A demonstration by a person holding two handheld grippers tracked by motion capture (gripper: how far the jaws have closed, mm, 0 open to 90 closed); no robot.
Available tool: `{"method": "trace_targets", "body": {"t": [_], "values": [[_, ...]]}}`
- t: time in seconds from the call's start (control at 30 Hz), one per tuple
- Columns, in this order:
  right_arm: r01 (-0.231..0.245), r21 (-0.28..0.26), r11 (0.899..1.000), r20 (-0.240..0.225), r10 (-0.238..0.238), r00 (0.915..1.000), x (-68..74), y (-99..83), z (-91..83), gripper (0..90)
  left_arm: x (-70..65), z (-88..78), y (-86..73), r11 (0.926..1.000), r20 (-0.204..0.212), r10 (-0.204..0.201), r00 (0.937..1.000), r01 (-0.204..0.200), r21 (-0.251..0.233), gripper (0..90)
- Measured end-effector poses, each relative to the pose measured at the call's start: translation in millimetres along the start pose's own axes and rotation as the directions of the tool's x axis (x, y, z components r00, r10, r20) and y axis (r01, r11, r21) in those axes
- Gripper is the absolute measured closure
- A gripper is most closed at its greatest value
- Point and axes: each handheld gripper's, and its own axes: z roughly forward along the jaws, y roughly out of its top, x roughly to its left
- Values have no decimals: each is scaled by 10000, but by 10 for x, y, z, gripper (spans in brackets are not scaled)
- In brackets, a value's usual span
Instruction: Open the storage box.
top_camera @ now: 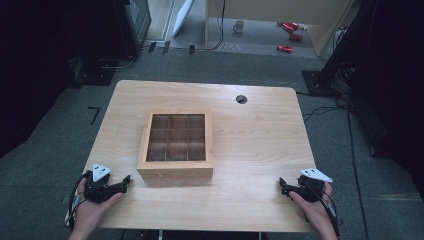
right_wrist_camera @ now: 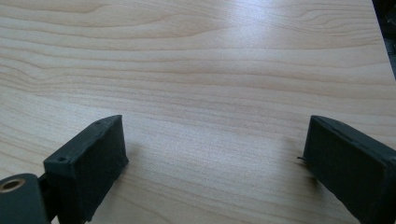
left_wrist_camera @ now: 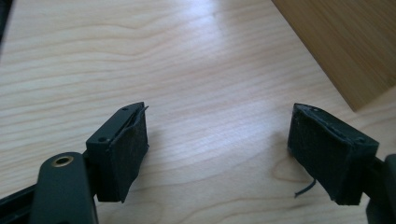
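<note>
Wooden table (top_camera: 260, 150) on grey carpet; divided wooden box (top_camera: 176, 145) near its centre. Left gripper (top_camera: 126, 181) and right gripper (top_camera: 283, 185) rest at the near corners, jaws apart, holding nothing.

No legible text, labels, brands or numbers anywhere. Red cans (top_camera: 289, 31) on floor, far beyond both grippers: markings too small to read.
</note>
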Motion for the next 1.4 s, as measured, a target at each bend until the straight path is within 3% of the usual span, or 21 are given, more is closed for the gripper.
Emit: {"method": "trace_targets", "body": {"t": [0.07, 0.2, 0.53, 0.67, 0.7, 0.93, 1.17, 1.23, 1.4], "values": [[4, -1, 10000, 1, -4, 10000, 0, 0, 0, 56, 3, -39, 35, 9989, 460, -300, 9985, 316, -335, 210], [2, -1, 10000, -2, -2, 10000, 0, 0, 0, 56, -21, -94, 65, 9968, 947, -422, 9946, 484, -644, 209], [8, 2, 10000, -18, -8, 10000, -1, 4, 4, 56, -211, -135, 110, 9960, 1695, 192, 9853, -40, -898, 206], [29, 4, 10000, -30, -29, 10000, 0, 10, 10, 56, -305, -151, 125, 9938, 2020, 528, 9780, -316, -1070, 223], [10, 13, 10000, -35, -10, 10000, 1, 11, 10, 56, -349, -155, 137, 9926, 2209, 627, 9733, -378, -1155, 228], [14, 3, 10000, -27, -14, 10000, 2, 16, 17, 56, -440, -147, 158, 9913, 2274, 730, 9711, -456, -1235, 279], [36, 2, 10000, -30, -36, 10000, 3, 19, 18, 62, -470, -146, 183, 9899, 2332, 661, 9702, -344, -1375, 427], [218, 51, 9997, -161, -218, 9996, 5, 26, -1, 108, -467, -143, 187, 9894, 2414, 667, 9681, -329, -1412, 469], [119, 2, 9999, -402, -119, 9991, 73, 63, -21, 133, -492, -137, 203, 9874, 2700, 774, 9597, -362, -1542, 514]]}}
